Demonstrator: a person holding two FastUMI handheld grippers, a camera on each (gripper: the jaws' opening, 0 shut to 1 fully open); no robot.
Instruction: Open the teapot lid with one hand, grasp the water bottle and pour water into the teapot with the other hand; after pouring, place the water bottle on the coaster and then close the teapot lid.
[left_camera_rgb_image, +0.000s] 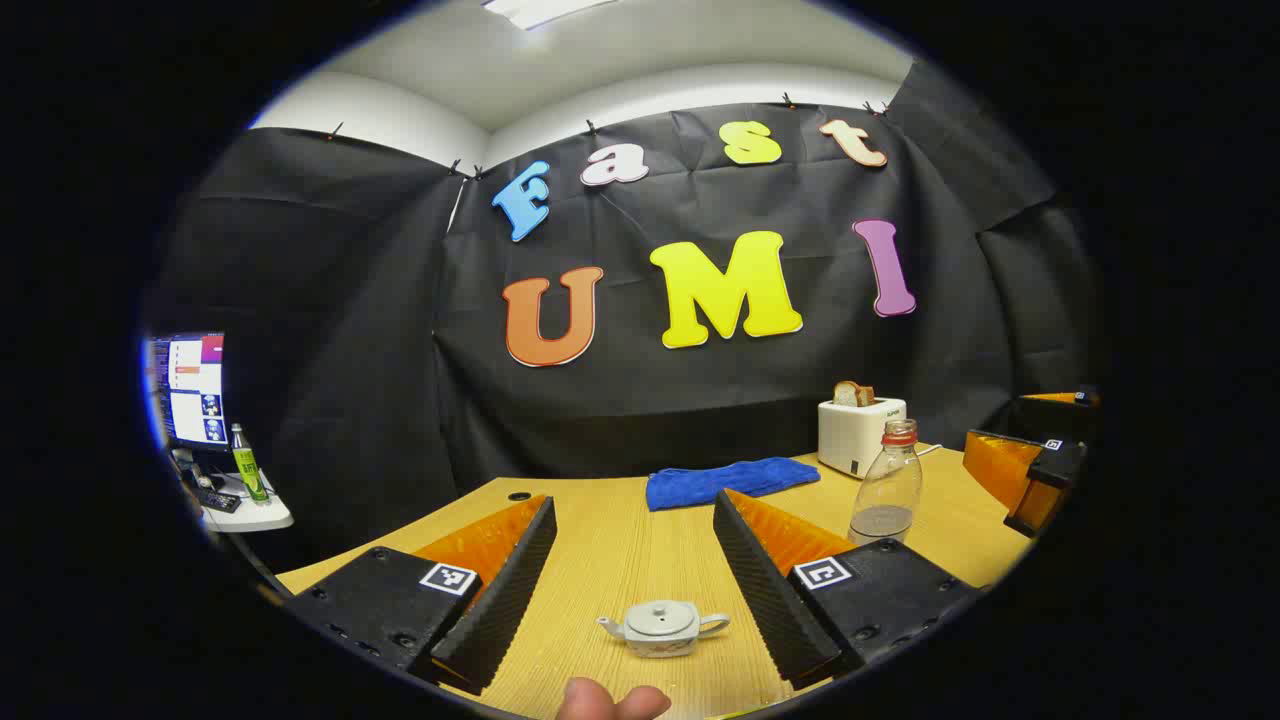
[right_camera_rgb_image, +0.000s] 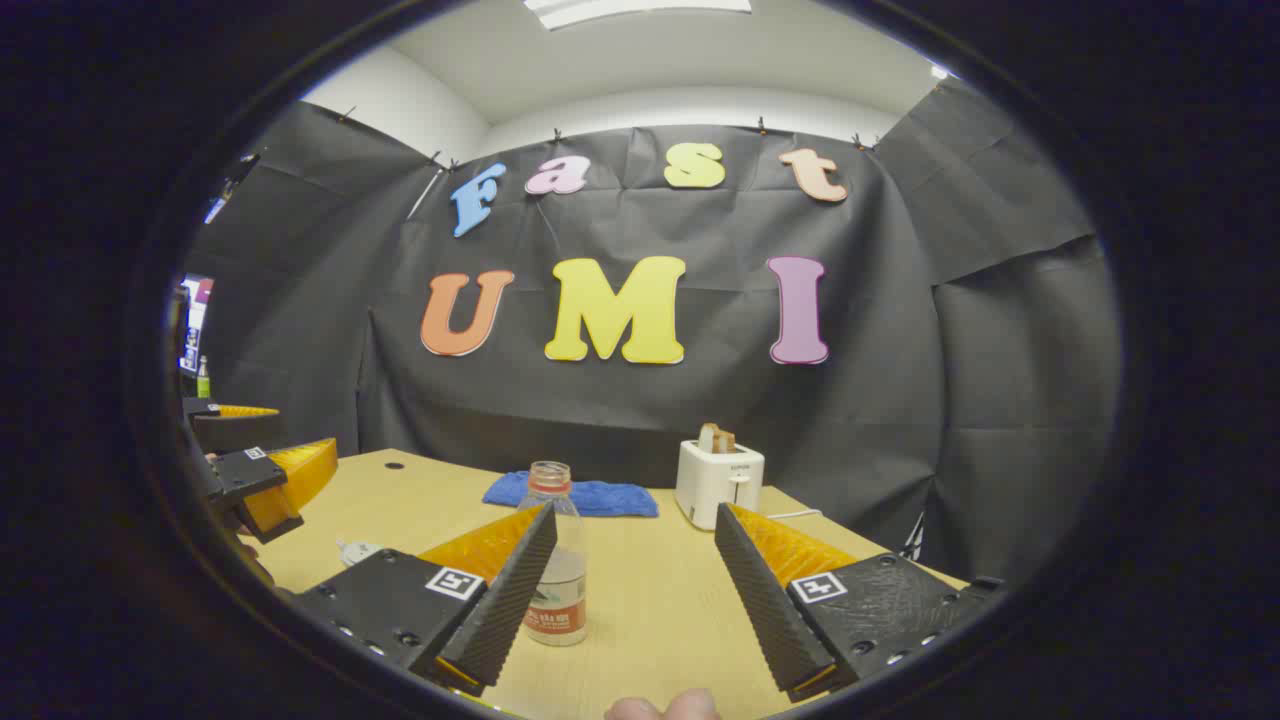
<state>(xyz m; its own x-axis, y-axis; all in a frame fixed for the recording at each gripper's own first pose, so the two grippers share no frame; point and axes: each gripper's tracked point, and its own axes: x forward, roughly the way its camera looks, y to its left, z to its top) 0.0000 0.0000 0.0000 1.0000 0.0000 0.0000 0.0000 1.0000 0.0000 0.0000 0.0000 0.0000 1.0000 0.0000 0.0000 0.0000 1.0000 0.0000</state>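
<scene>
While the teapot (left_camera_rgb_image: 664, 629) sits low on the wooden table (left_camera_rgb_image: 620, 550) with its lid (left_camera_rgb_image: 661, 614) on, you are at the very start: nothing has been lifted and neither tool holds anything. In the left gripper view the pot lies between the two fingers and a little ahead of them, spout to the view's left, handle to the right, and your left gripper (left_camera_rgb_image: 635, 575) stands spread wide around it without touching. The lid knob is small and I can't quite tell its shape from here, so come down centred over it and close gently. The water bottle (right_camera_rgb_image: 556, 560) stands upright and uncapped, with a little water in the bottom, just beside the left finger of your right gripper (right_camera_rgb_image: 635, 580), whose fingers are likewise parted and empty; part of the bottle is hidden behind that finger. To take it, I'd say you need to shift that tool toward the bottle so the body falls between the fingers, then squeeze at mid-height. Farther back lie a blue cloth (right_camera_rgb_image: 585, 495) and a white toaster (right_camera_rgb_image: 718, 482) with bread in it, both well apart from the work. I can't pick out the coaster, so find it before you pour. Lid first, then bottle.
</scene>
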